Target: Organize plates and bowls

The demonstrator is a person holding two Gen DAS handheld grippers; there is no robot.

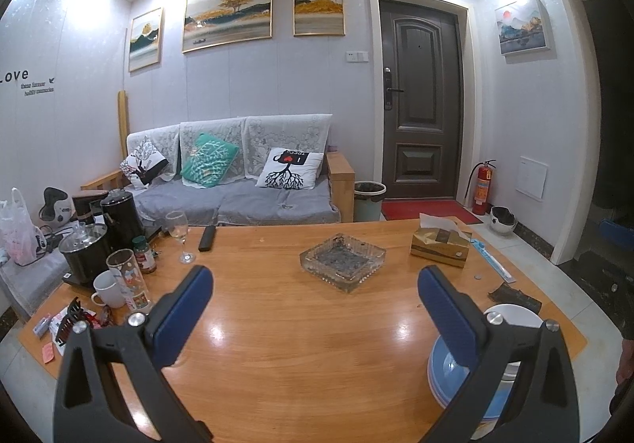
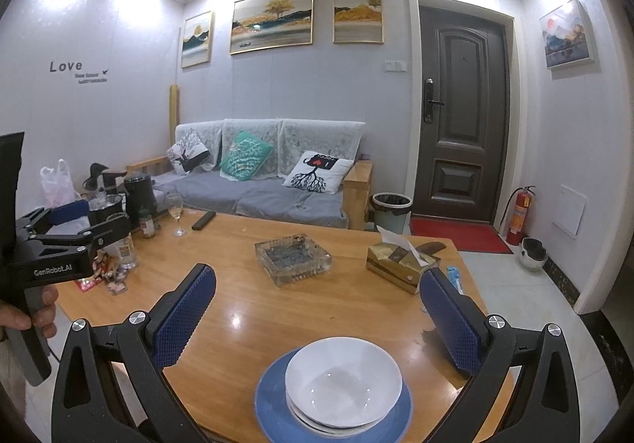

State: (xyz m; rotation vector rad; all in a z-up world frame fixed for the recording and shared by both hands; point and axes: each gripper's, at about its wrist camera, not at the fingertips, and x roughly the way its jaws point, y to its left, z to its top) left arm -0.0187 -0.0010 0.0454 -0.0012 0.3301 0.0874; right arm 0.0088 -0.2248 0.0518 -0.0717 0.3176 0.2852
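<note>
Both jaws stand wide open and empty; white bowls [image 2: 344, 379] already sit nested on blue plates [image 2: 273, 411] between the right jaws, so stacking looks finished.

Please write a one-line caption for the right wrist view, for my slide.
Open right gripper hovering above white bowls stacked on a blue plate on a wooden table.

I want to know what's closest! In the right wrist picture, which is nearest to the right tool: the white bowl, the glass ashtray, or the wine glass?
From the right tool, open and empty:
1. White bowl, right below it, stacked on the blue plate.
2. Glass ashtray, ahead at mid-table.
3. Wine glass, far back on the left.
</note>
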